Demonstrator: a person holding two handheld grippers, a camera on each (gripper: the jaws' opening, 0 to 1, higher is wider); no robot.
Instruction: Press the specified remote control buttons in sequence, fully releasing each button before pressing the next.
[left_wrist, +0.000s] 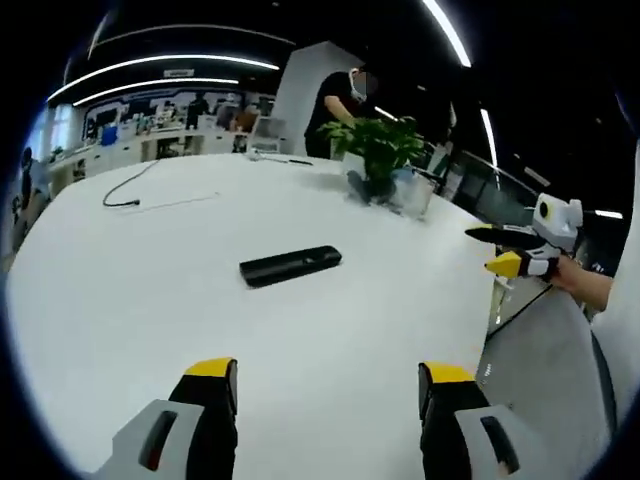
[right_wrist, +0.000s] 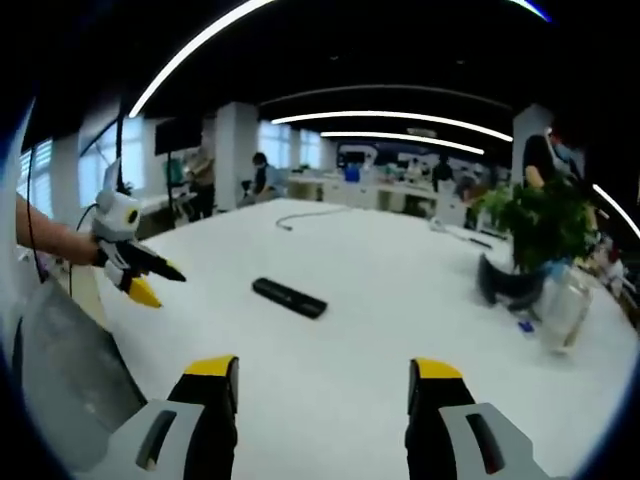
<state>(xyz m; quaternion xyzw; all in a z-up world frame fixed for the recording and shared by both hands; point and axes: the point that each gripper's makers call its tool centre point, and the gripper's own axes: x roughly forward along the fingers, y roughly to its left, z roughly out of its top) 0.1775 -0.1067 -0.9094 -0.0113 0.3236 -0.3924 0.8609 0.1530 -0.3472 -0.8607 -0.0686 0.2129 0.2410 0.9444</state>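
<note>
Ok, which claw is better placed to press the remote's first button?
Left, narrowly: the remote looks larger and nearer ahead of the left claw. The right claw is open too, seemingly farther back.

The remote (left_wrist: 290, 265) (right_wrist: 289, 297) was a slim black bar lying flat on the white tabletop (left_wrist: 150, 300) (right_wrist: 380, 300), out in the open, well apart from both tools and touched by nothing. Its buttons were too small to make out.
</note>
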